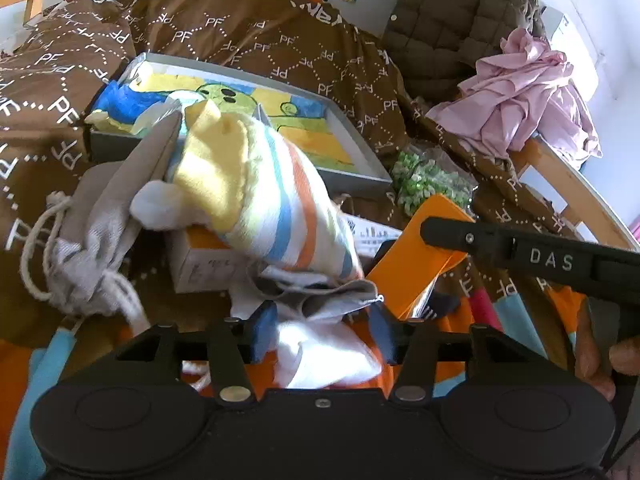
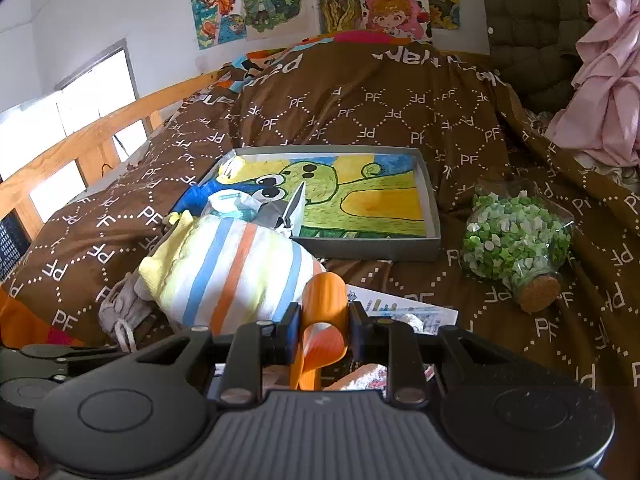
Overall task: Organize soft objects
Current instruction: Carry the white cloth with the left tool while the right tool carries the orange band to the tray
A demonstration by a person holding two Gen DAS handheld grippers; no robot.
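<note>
Both views sit low over the bed, each looking forward past its own gripper body. The left wrist view is very close to the striped sock bundle (image 1: 256,196), with the grey tray (image 1: 360,136) toward 12 o'clock. The right wrist view stands slightly farther back, perhaps rightward, sharing bundle (image 2: 232,268), tray (image 2: 432,216) and brown quilt (image 2: 380,96).

Striped sock (image 1: 264,200) soft knit cloth, fuzzy yellow cuff. Grey pouch (image 1: 96,240) coarse woven cloth with cotton cord. Quilt (image 2: 360,108) matt brown fabric. Tray (image 2: 434,220) matt grey card. Jar (image 2: 516,240) glossy glass, cork stopper. Bed rail (image 2: 92,136) smooth wood.
</note>
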